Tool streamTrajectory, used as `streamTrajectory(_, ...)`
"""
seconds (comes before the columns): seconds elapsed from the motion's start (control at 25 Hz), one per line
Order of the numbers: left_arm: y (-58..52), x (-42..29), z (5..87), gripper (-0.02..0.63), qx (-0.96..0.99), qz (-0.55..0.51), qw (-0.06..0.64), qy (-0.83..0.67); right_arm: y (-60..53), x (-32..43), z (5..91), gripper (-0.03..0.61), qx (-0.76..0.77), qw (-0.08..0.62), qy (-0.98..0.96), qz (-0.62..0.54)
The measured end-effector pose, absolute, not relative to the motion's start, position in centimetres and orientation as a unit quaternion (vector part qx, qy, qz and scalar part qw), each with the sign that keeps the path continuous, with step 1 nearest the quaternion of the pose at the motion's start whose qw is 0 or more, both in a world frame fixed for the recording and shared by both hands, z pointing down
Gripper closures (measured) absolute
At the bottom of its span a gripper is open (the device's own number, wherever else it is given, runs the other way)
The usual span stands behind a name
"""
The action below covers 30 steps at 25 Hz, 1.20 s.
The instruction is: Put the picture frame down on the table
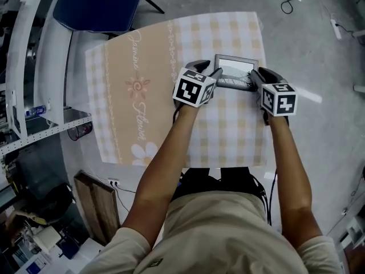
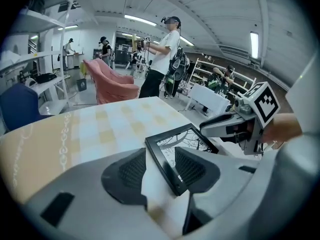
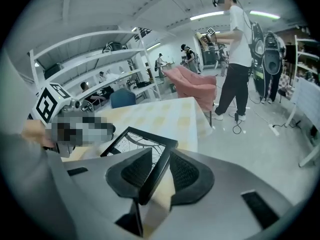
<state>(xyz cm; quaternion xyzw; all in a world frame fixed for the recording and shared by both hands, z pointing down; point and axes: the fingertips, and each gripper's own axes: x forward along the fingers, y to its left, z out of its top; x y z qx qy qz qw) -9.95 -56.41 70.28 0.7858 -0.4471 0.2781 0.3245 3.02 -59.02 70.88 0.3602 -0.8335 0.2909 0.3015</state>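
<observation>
Black picture frame (image 1: 235, 68) over far part of checked bench (image 1: 142, 96), glass up. Left gripper (image 1: 215, 75) jaws pinching left edge, right gripper (image 1: 254, 80) jaws pinching right edge — two-sided hold levels it for lay-down. Contact with bench unclear.

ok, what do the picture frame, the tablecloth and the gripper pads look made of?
The picture frame: thin matte black border, plastic or painted wood, can't tell; front has a pale sheen, likely glass or clear plastic. Tablecloth: printed beige checks and flowers, fabric or vinyl. Pads: dark, ribbed, probably rubber.
</observation>
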Motion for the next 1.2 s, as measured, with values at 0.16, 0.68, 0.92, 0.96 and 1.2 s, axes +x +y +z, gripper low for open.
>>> streamTrajectory(0.16,-55.9,-11.2,66.9,0.446,0.797,0.244,0.313,-0.455,-59.3,3.2,67.3,0.471,0.372,0.272,-0.841,0.284)
streamTrajectory(0.68,-47.7,-12.9,44.0,0.607,0.889,0.073,0.208,-0.401,-51.7,-0.3,45.0,0.575,0.320,0.151,-0.920,0.170)
streamTrajectory(0.92,-39.9,-15.0,33.3,0.609,0.915,0.015,0.156,-0.371,-44.2,-2.0,34.3,0.575,0.313,0.118,-0.936,0.109)
streamTrajectory(0.96,-38.6,-15.3,31.7,0.609,0.919,0.009,0.144,-0.366,-43.0,-2.2,32.8,0.575,0.313,0.112,-0.938,0.100)
streamTrajectory(1.2,-31.5,-16.4,25.1,0.609,0.933,-0.012,0.079,-0.350,-36.3,-3.1,26.0,0.575,0.304,0.088,-0.947,0.049)
